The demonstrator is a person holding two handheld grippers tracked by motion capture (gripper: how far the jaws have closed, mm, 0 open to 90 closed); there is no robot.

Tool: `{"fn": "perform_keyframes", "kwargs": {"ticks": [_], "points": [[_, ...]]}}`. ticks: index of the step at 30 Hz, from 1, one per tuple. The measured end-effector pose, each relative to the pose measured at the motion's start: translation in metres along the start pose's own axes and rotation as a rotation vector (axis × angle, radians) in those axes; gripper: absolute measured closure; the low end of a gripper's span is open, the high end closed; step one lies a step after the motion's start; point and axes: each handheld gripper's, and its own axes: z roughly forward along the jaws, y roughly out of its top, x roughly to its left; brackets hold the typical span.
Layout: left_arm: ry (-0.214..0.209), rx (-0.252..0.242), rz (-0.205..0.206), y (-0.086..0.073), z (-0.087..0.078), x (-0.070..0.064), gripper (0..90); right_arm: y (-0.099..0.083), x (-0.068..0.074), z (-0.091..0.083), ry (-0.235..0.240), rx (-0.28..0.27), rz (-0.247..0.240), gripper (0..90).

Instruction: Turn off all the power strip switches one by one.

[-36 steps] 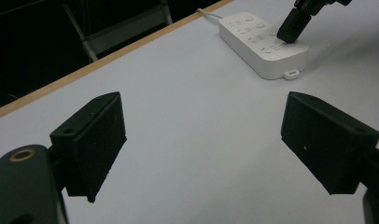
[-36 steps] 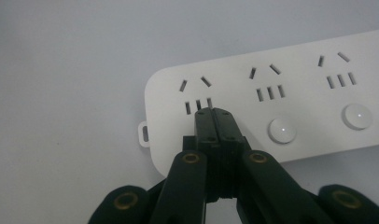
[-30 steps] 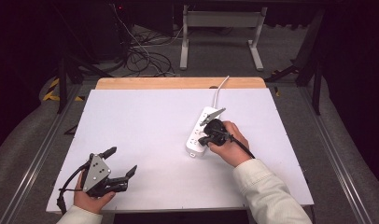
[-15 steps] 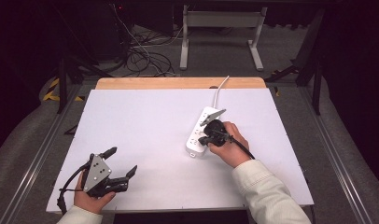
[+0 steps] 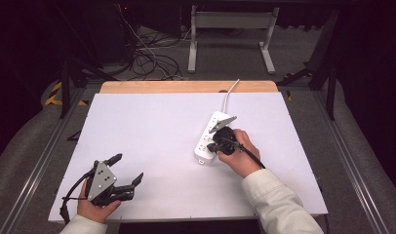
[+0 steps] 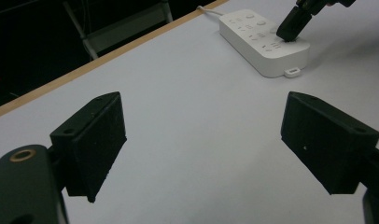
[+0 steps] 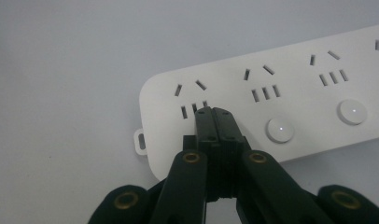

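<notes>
The right gripper [image 7: 214, 112] has its jaws pressed together with nothing between them, tips down on the end socket of the white power strip [image 7: 290, 102], where a round switch [image 7: 280, 129] sits just beside. The strip lies right of centre on the white table [image 5: 152, 141]. The left gripper [image 5: 124, 171] rests near the table's front left edge, jaws spread wide and empty, well apart from the strip.

Nearest button of power strip [image 7: 281, 98] is hidden by right gripper [image 7: 214, 111]; strip's far end is cut off at edge.
</notes>
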Motion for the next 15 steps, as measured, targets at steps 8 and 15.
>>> {"fn": "perform_keyframes", "kwargs": {"ticks": [8, 15], "points": [[0.001, 0.0, -0.001, 0.0, 0.0, 0.001, 14.5, 0.006, -0.003, -0.029, 0.018, -0.178, 0.007, 90.0], [0.003, -0.002, 0.001, 0.0, 0.0, 0.001, 14.5, 0.013, -0.013, -0.038, -0.023, -0.166, -0.002, 90.0]]}}
